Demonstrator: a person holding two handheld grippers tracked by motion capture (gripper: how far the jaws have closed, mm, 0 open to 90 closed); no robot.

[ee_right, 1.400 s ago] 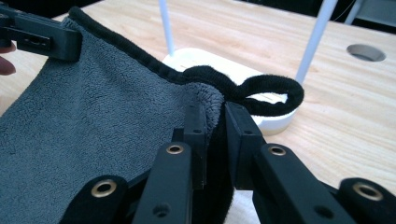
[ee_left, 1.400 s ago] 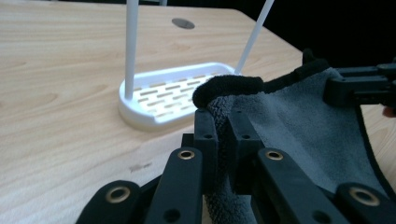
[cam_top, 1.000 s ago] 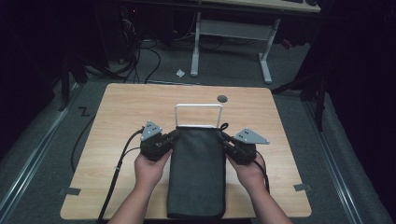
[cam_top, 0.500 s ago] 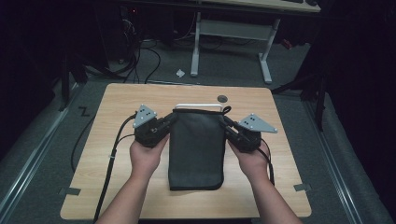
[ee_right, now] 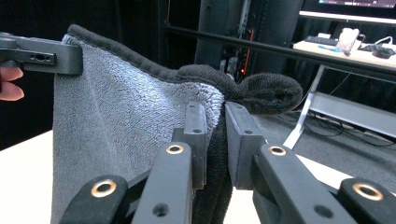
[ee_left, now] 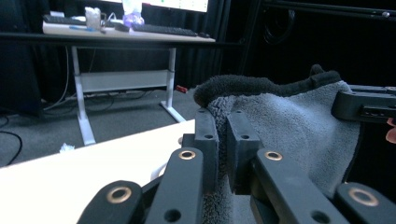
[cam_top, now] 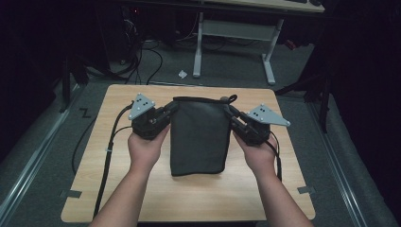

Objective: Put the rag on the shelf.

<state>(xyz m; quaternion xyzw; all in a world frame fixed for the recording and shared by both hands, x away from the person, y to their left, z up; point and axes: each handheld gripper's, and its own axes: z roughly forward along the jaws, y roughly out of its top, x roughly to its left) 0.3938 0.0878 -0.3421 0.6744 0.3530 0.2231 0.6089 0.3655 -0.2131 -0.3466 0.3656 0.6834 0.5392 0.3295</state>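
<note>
A dark grey towel hangs folded between the two grippers above the wooden table, its lower edge close over the tabletop. The left gripper is clenched on the towel's upper left corner, and the right gripper is clenched on the upper right corner, the top hem stretched between them.

Dim room, dark curtains behind. Pale wooden table with rounded corners on grey carpet. Beyond, white-legged desk, its top carrying keyboard and clutter. Black cables coiled on floor, small white scrap nearby. Tape marks on carpet.
</note>
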